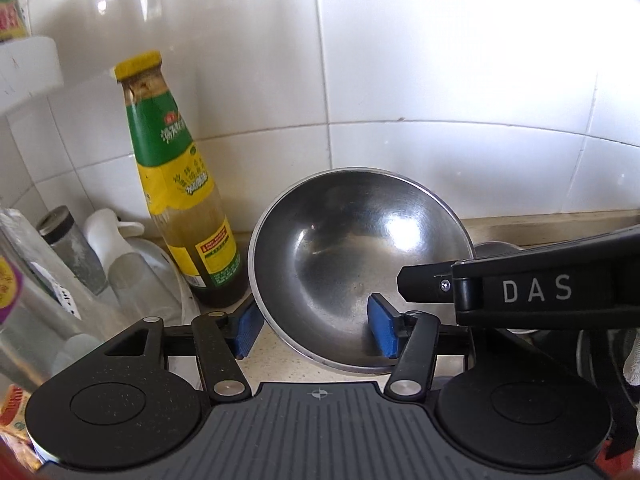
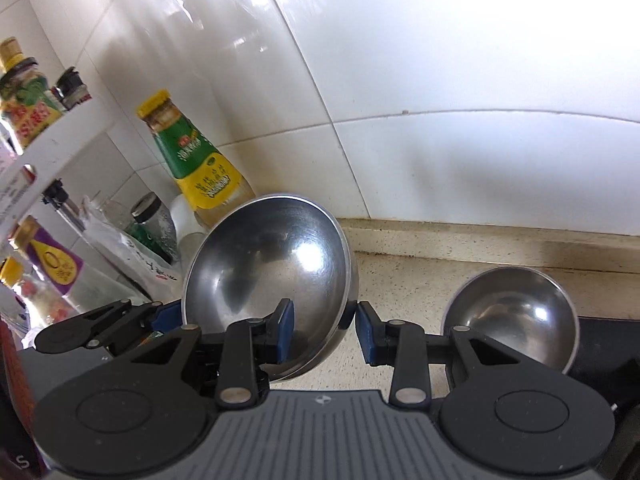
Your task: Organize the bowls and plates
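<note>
A large steel bowl stands tilted on the beige counter, leaning toward the wall. My left gripper is open, its blue pads straddling the bowl's near-left rim without closing on it. My right gripper is also open and straddles the bowl's right rim, one pad inside and one outside. It shows in the left wrist view as a black finger marked DAS. A smaller steel bowl sits on the counter to the right.
A sauce bottle with a yellow cap stands just left of the big bowl against the white tiled wall. Jars and bottles crowd the left, with a white shelf above. A dark stove surface lies at right.
</note>
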`<state>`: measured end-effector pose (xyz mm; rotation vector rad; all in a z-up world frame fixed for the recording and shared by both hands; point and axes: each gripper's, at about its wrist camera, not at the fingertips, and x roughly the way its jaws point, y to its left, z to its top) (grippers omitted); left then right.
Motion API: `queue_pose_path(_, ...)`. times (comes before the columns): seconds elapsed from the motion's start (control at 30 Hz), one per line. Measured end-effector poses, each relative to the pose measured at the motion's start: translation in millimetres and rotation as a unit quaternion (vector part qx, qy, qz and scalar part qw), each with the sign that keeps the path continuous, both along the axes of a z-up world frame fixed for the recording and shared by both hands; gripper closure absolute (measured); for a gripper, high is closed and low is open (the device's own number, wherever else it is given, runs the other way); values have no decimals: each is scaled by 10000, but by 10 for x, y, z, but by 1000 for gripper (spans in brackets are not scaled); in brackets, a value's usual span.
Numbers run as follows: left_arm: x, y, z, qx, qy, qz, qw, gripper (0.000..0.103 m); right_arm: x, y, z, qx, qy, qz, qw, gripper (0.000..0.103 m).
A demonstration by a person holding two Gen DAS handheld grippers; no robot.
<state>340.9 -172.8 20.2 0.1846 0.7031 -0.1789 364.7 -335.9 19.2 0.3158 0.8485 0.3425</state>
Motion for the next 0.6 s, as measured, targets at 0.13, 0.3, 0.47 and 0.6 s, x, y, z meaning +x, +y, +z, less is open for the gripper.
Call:
queue_pose_path(0.13, -150, -38, 48, 20, -52, -95, 9999, 39, -189, -37, 83, -32, -42, -32, 10000, 67)
queue_pose_path(0.3, -328, -68, 66, 1, -54, -216, 9998, 38, -390, -106, 110, -58, -41, -85, 9999, 67)
queue_pose_path(0.47, -492, -99, 30, 18, 1, -316, 9995, 38, -575, -155, 80, -27, -66, -26, 10000, 67)
queue_pose_path(0.6, -606, -110, -17, 40, 54, -363, 9993, 37, -712, -179, 23, -48, -2, -22, 10000, 67)
